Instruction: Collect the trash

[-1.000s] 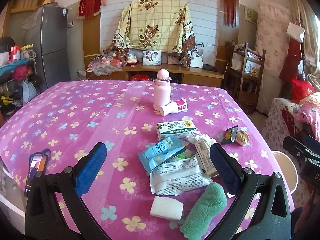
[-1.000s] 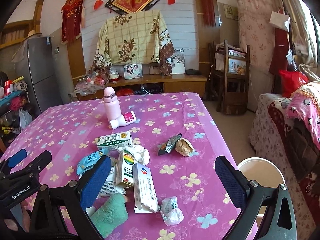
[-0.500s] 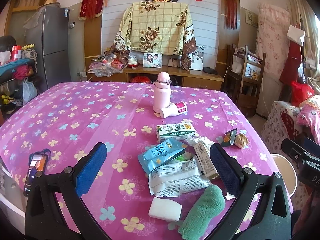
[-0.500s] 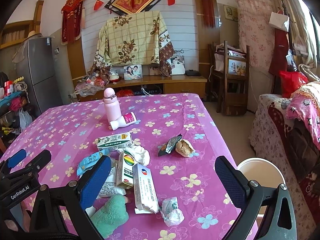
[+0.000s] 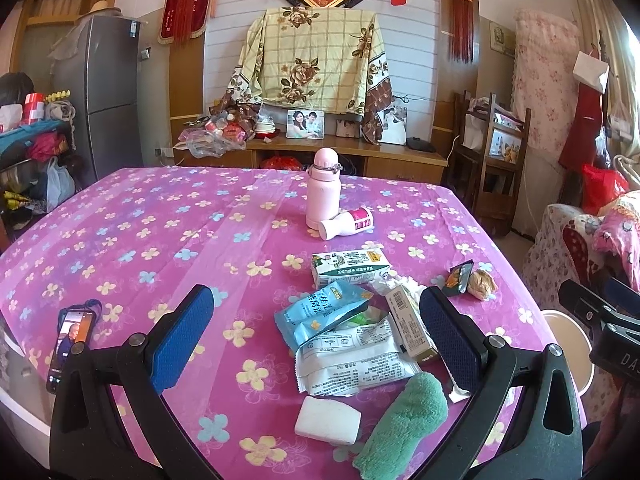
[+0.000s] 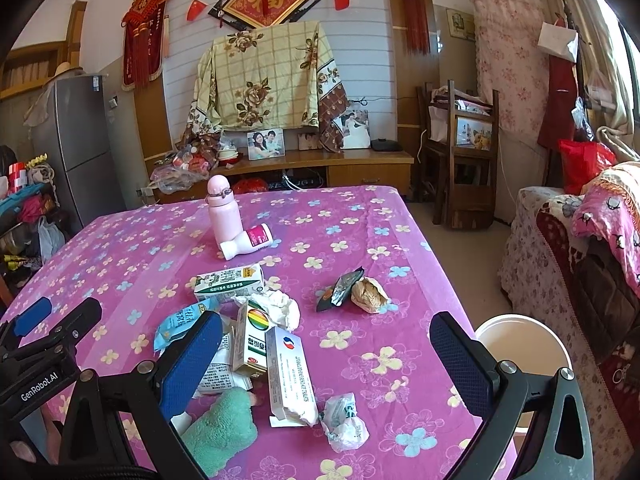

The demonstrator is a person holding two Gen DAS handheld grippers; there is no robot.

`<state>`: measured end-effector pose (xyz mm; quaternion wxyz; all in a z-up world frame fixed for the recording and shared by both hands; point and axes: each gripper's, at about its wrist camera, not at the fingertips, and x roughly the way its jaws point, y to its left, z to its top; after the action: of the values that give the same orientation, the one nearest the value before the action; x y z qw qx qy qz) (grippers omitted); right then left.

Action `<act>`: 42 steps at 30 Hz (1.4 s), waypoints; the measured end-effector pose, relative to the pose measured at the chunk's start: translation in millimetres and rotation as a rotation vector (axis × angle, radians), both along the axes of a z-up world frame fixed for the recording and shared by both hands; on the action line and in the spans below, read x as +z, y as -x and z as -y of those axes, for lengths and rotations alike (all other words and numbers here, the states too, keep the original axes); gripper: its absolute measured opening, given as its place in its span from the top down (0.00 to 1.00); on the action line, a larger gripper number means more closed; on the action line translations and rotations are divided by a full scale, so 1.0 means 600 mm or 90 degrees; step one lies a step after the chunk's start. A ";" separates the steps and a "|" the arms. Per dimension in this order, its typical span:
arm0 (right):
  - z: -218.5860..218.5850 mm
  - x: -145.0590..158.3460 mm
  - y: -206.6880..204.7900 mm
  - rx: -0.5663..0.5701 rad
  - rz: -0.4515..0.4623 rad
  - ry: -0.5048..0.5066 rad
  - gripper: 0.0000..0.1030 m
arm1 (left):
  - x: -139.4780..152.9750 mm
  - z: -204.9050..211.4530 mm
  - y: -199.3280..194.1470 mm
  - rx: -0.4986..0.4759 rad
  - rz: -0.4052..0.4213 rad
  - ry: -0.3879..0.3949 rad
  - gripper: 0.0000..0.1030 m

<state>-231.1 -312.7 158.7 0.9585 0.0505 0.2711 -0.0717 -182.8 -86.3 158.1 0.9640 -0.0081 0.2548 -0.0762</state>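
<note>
Trash lies in a heap on the pink flowered table [image 5: 140, 240]: a blue packet [image 5: 320, 314], a white wrapper [image 5: 352, 364], a green-white milk carton [image 5: 350, 266], medicine boxes [image 6: 290, 376], crumpled tissue [image 6: 276, 306], a crumpled white wrapper [image 6: 344, 420], and a dark sachet [image 6: 340, 288] beside a brown wad [image 6: 370, 296]. My left gripper [image 5: 316, 344] is open and empty, above the table just before the heap. My right gripper [image 6: 326, 360] is open and empty, over the near right side of the heap. A white bin [image 6: 520, 344] stands beside the table at the right.
A pink flask [image 5: 323, 188] stands mid-table with a white bottle [image 5: 346, 224] lying against it. A green cloth [image 5: 404, 420] and a white block [image 5: 328, 426] lie at the near edge. A phone [image 5: 70, 340] lies at the near left. A sofa [image 6: 580, 260] is on the right.
Both grippers have drifted slightly; the view of the heap has shifted a little. Both stay open and nothing on the table has moved.
</note>
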 end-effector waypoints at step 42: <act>0.006 0.000 0.002 -0.006 0.003 -0.007 0.00 | 0.003 -0.003 0.000 0.003 0.007 0.001 0.01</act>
<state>-232.2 -316.6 158.5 0.9586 0.0569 0.2688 -0.0748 -182.8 -84.3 159.6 0.9656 -0.0091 0.2491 -0.0743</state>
